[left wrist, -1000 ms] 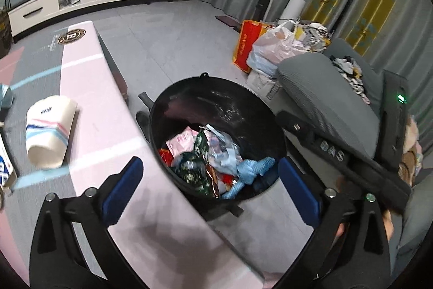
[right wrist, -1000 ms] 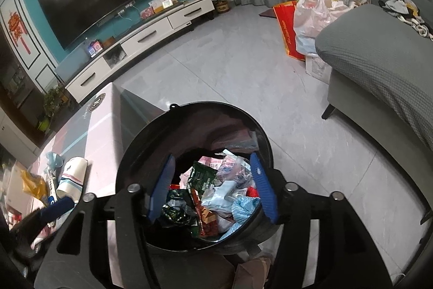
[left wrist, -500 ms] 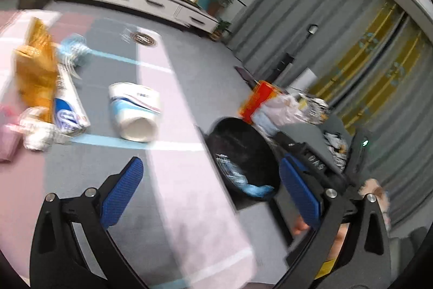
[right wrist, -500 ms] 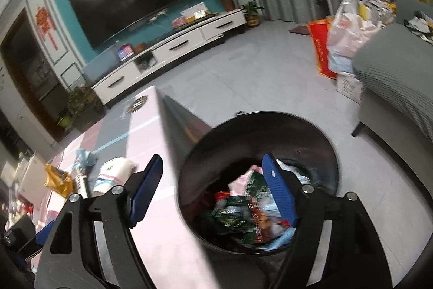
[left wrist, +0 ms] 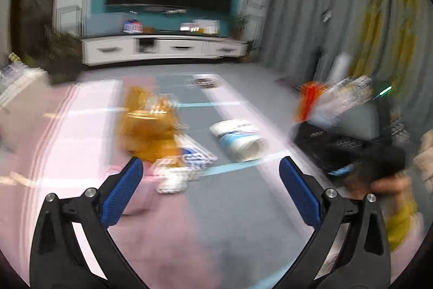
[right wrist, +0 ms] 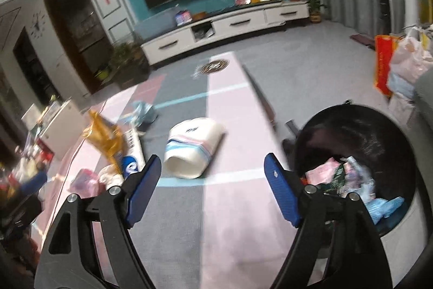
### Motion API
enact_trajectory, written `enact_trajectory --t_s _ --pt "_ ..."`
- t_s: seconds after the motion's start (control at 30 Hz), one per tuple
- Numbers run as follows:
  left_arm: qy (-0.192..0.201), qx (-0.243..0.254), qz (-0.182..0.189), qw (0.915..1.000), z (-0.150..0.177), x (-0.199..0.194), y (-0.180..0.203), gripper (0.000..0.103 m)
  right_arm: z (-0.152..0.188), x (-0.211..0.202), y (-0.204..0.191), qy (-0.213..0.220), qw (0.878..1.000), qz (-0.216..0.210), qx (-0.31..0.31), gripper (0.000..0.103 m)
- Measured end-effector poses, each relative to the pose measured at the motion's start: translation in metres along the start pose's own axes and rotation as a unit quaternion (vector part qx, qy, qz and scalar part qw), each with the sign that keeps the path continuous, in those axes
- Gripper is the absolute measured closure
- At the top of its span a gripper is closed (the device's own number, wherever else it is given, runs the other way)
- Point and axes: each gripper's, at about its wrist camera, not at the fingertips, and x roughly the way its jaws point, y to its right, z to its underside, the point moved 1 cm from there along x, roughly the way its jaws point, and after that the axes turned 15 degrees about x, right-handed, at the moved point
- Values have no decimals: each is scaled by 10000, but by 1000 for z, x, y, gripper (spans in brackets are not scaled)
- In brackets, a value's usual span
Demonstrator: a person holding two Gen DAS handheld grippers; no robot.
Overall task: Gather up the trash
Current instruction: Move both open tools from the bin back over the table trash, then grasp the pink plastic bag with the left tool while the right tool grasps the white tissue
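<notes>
- Trash lies scattered on the pink-and-grey tabletop [right wrist: 232, 221]: a crinkled orange wrapper [right wrist: 104, 136], a blue-and-white packet [right wrist: 132, 153] beside it, and a white roll-shaped pack [right wrist: 193, 151] lying on its side nearer the middle.
- Only the right wrist view shows the black bin [right wrist: 379, 148] just off the tabletop's right edge, with wrappers [right wrist: 349, 175] heaped inside it.
- The left wrist view misses the bin's mouth; there the right gripper's black body [left wrist: 360, 153] and the hand [left wrist: 389, 184] holding it fill the right edge instead.
- Left gripper [left wrist: 211, 191]: jaws spread wide with nothing between them, hanging over the tabletop short of the orange wrapper.
- Right gripper [right wrist: 213, 188]: jaws also apart and empty, the white pack lying beyond them.
- The left view is badly smeared, so the small whitish scraps [left wrist: 173, 180] by the left blue pad cannot be made out.
- The clutter at the far left of the right view is cut off and too dim to tell.
</notes>
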Motion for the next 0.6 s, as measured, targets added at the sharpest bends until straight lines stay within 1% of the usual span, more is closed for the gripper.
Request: enact_trajectory --t_s 0.03,0.07,0.1,0.13,0.17,0.2,0.27,0.4,0.53,0.57,0.6 --pt "-211 95 -419 9989 4 3 -7 3 4 3 -5 -64 10000 -4 -64 26" --pt "-429 31 -586 9974 9 9 -17 3 7 8 -11 -119 9998 -2 -136 26" --pt "-565 -61 -575 9967 12 13 -23 3 10 10 -17 -168 9997 -4 -199 26" --pt "-866 -296 -480 9946 19 23 -36 3 15 15 -25 -264 9991 -20 -320 26" --pt "-1054 -464 -448 9923 25 30 -43 3 21 18 -31 -347 9985 -50 -416 26" --pt "-1135 -525 -432 9912 30 35 -48 3 25 22 -36 -434 9978 -86 -488 25" --pt "-1154 -567 -382 9910 38 41 -54 3 32 31 -47 -631 9959 -165 -621 25" --pt "-1243 -869 -219 9882 45 52 -67 3 47 49 -68 -969 9915 -269 -821 25" --pt "-1294 -958 -423 9860 48 65 -72 3 57 66 -80 -1254 9883 -381 -774 25" --pt "-1289 -1054 -424 9851 52 67 -73 3 59 70 -83 -1299 9880 -381 -742 25" --pt "-1285 -1178 -345 9841 54 70 -76 3 60 73 -84 -1336 9878 -390 -706 25"
